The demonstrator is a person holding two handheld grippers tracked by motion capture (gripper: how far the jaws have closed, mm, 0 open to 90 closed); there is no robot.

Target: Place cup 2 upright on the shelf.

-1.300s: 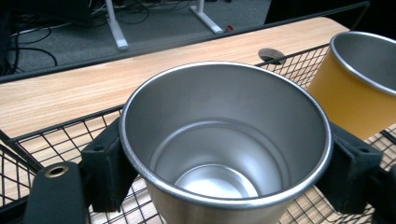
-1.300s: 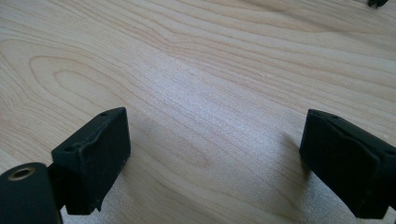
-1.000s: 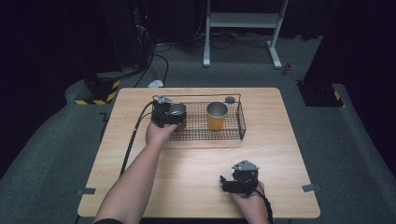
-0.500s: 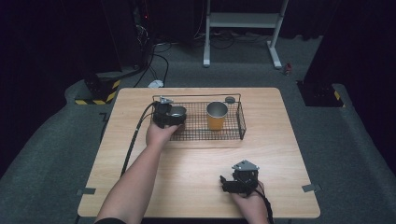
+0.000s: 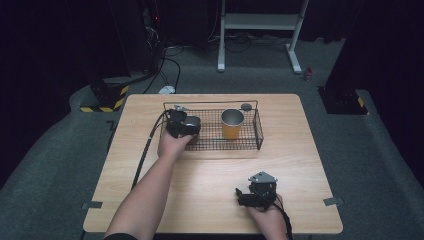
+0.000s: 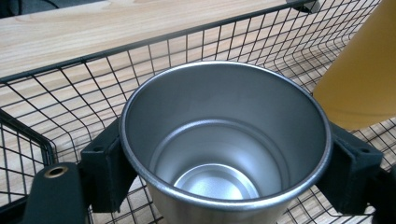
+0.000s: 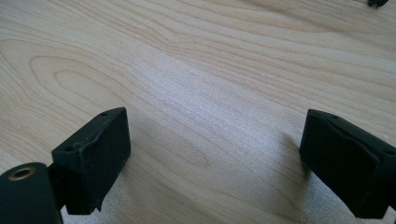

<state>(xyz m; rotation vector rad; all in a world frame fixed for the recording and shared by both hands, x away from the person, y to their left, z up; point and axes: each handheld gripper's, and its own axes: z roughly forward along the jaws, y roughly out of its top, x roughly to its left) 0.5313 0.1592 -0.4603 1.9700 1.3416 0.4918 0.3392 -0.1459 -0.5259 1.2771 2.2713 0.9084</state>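
Observation:
A black wire basket [image 5: 258,129] stands on the far half of the wooden table [image 5: 210,175]. At its left end my left gripper [image 5: 189,126] is shut on a steel cup [image 5: 193,121]. In the left gripper view both pads press the sides of the steel cup [image 6: 224,135], which stands upright and empty above the basket's mesh [image 6: 70,88]. An orange cup with a steel inside [image 5: 232,124] stands upright in the middle of the basket, and its orange wall [image 6: 364,70] is close beside the steel cup. My right gripper [image 5: 241,195] rests open near the front edge, its fingers [image 7: 93,154] wide apart over bare wood.
A small dark round object [image 5: 246,106] lies on the table just behind the basket. The left gripper's cable [image 5: 147,150] trails over the table's left side. Dark floor, a stand and equipment surround the table.

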